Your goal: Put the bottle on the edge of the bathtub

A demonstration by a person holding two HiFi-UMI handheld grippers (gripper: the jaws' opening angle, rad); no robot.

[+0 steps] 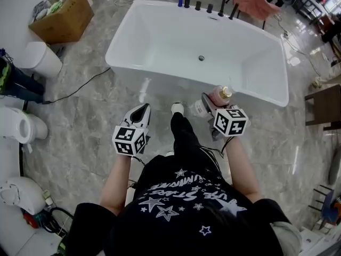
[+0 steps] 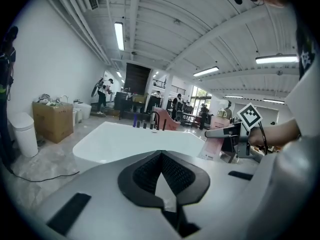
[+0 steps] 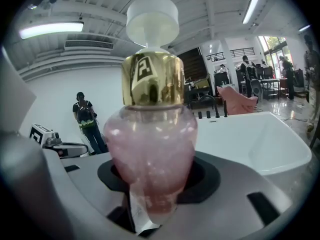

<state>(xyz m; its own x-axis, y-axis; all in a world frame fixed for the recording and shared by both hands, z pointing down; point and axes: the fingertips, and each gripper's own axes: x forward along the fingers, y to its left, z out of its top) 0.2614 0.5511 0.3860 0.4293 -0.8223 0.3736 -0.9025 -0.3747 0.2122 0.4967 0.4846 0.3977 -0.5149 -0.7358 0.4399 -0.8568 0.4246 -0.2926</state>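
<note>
A pink glass bottle with a gold collar and white cap stands upright between the jaws of my right gripper, just in front of the near rim of the white bathtub. In the right gripper view the bottle fills the middle and the right gripper is shut on its lower body, with the bathtub behind to the right. My left gripper hangs shut and empty over the floor, to the left of the person's leg. The left gripper faces the tub, with the bottle at its right.
Black taps line the tub's far rim, with a pink cloth behind them. A cardboard box, a white bin and a toilet stand at the left. A black cable crosses the marble floor. A wooden table is at the right.
</note>
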